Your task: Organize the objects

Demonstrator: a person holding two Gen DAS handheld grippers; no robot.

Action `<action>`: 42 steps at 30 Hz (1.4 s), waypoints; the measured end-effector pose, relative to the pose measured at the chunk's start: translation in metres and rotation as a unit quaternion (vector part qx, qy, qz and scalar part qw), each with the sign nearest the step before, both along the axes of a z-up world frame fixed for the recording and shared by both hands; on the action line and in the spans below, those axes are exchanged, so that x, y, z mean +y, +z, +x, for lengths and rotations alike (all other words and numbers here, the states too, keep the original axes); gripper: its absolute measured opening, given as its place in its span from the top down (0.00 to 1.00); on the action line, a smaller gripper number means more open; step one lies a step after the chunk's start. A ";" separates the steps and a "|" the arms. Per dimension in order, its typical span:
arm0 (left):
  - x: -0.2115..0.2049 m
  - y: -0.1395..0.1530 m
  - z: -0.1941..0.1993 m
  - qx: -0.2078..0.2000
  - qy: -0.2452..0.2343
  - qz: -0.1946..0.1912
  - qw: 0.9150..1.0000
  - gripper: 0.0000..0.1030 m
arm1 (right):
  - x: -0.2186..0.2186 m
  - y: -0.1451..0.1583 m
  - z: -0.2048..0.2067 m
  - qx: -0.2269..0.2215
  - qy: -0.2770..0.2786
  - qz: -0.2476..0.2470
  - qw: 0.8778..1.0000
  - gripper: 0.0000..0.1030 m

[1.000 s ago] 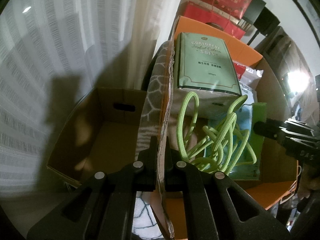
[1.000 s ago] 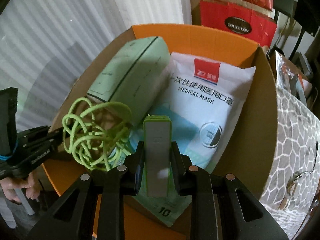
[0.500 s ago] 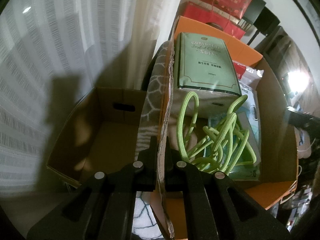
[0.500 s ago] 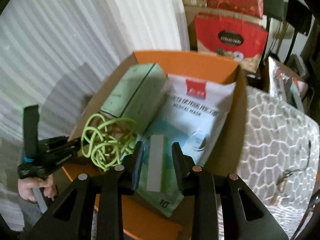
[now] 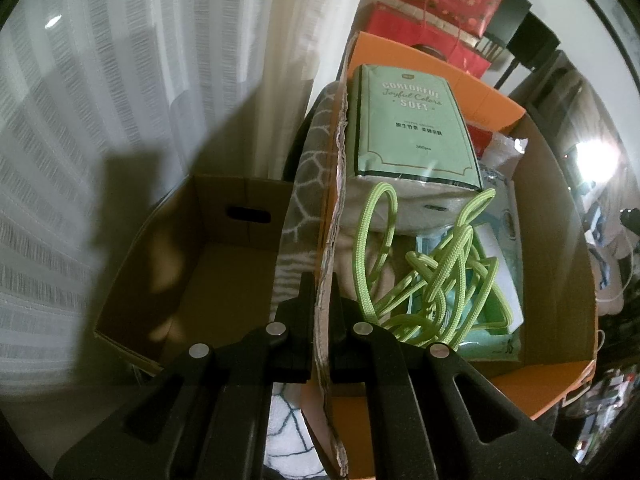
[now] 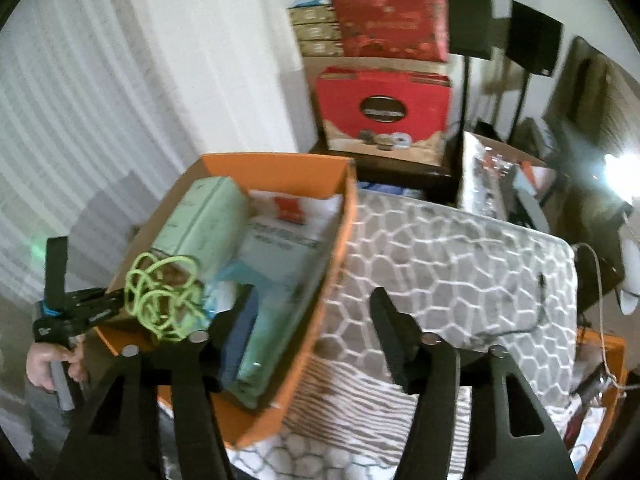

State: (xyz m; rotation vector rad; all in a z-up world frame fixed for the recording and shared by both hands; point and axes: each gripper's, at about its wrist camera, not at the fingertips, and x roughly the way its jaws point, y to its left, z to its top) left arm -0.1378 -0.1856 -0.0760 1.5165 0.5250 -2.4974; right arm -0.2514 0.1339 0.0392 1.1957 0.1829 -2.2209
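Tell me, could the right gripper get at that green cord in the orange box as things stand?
Probably yes. The right gripper is open and empty, and the green cord lies uncovered on top in the orange box, whose top is open. The left gripper only clamps the box wall.

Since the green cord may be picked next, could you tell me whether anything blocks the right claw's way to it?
Nothing visible does. The right claw is open above the orange box, and the green cord lies uncovered on top beside the tissue pack. The left claw grips the box wall nearby.
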 end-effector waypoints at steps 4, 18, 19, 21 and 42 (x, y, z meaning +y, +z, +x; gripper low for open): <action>0.000 -0.001 0.001 0.001 -0.001 -0.003 1.000 0.96 | 0.034 -0.007 -0.010 -0.003 -0.032 0.006 0.999 0.25; -0.001 -0.001 0.002 0.001 0.000 -0.003 1.000 0.96 | 0.112 -0.059 -0.043 -0.045 -0.117 0.022 0.992 0.24; -0.001 -0.001 0.002 0.001 0.000 -0.003 1.000 0.96 | 0.113 -0.063 -0.044 -0.045 -0.120 0.026 0.991 0.24; -0.001 0.000 0.002 0.001 0.000 -0.004 1.000 0.96 | 0.114 -0.071 -0.046 -0.043 -0.122 0.036 0.991 0.27; -0.001 0.000 0.001 0.001 0.001 -0.003 1.000 0.96 | 0.098 -0.118 -0.051 -0.066 -0.102 0.077 0.990 0.65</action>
